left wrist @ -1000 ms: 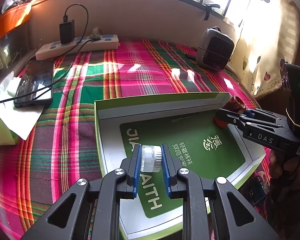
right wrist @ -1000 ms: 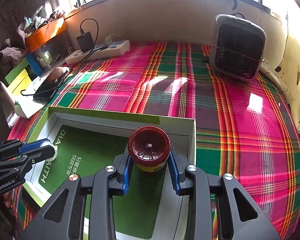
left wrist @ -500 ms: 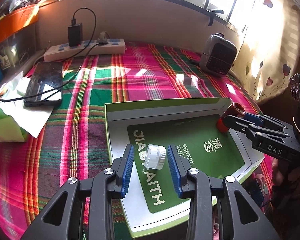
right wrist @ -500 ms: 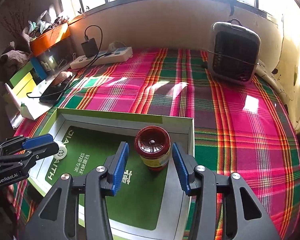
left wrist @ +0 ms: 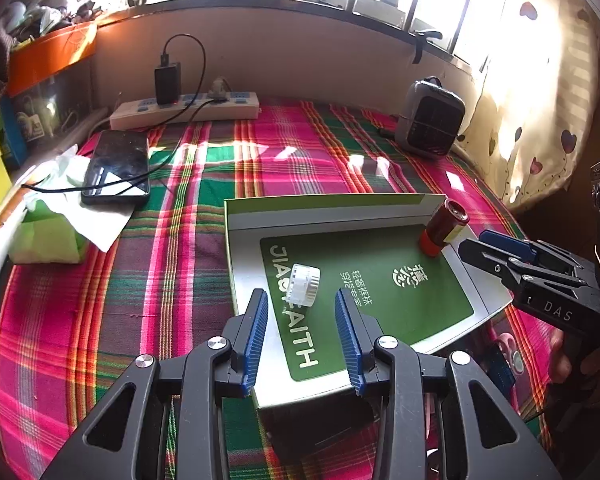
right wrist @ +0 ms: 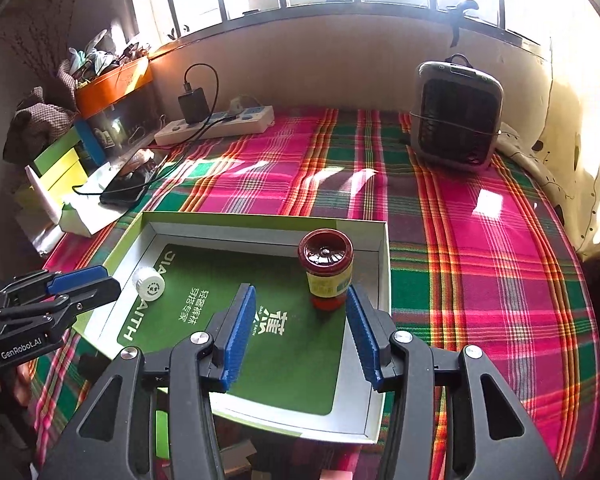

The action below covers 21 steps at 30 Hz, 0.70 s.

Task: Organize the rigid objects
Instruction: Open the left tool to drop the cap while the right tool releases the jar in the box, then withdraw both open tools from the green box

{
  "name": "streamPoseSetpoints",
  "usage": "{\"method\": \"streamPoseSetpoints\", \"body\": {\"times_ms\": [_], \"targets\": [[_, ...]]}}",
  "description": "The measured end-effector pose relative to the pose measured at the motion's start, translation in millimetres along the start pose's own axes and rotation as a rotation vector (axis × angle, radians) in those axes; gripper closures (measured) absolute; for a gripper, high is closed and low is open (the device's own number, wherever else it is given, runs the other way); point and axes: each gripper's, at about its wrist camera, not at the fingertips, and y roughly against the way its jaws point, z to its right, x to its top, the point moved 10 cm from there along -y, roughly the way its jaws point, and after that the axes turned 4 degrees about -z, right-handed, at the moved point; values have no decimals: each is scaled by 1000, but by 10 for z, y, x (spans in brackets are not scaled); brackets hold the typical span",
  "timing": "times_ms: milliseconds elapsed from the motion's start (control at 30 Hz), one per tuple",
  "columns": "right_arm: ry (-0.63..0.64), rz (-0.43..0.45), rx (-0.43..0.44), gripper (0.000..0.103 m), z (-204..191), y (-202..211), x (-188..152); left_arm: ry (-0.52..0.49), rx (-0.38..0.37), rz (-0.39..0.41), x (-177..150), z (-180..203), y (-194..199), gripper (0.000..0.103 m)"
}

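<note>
Green tray (left wrist: pixel 324 204): we have both items resting inside now.
Left gripper (left wrist: pixel 301 312): spread, freshly released white jar (left wrist: pixel 303 283), near-left.
Right gripper (right wrist: pixel 300 320): spread, released red-lidded jar (right wrist: pixel 327 268), far-right corner.
Meaning: placement done; we can withdraw.

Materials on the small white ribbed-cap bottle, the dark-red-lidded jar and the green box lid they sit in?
Small white ribbed-cap bottle: likely plastic, matte, translucent ribbing. Dark-red-lidded jar: glossy lid with highlights, probably plastic; body behind a yellow label, glass or plastic unclear. Green box lid: printed cardboard, thin folded walls, slight sheen.
</note>
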Motion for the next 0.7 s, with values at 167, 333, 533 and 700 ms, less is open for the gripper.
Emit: {"method": "streamPoseSetpoints", "body": {"times_ms": [167, 333, 533, 700], "targets": [[-14, 19, 9, 55, -20, 135, -90, -13, 25, 23, -98, 25, 162, 69], [-22, 39, 14, 55, -49, 268, -199, -14, 38, 43, -193, 45, 288, 69], [-33, 60, 10, 55, -42, 425, -324, -32, 50, 51, -366, 102, 397, 69], [-38, 82, -11, 55, -4, 575, -437, -31, 22, 37, -553, 137, 443, 68]]}}
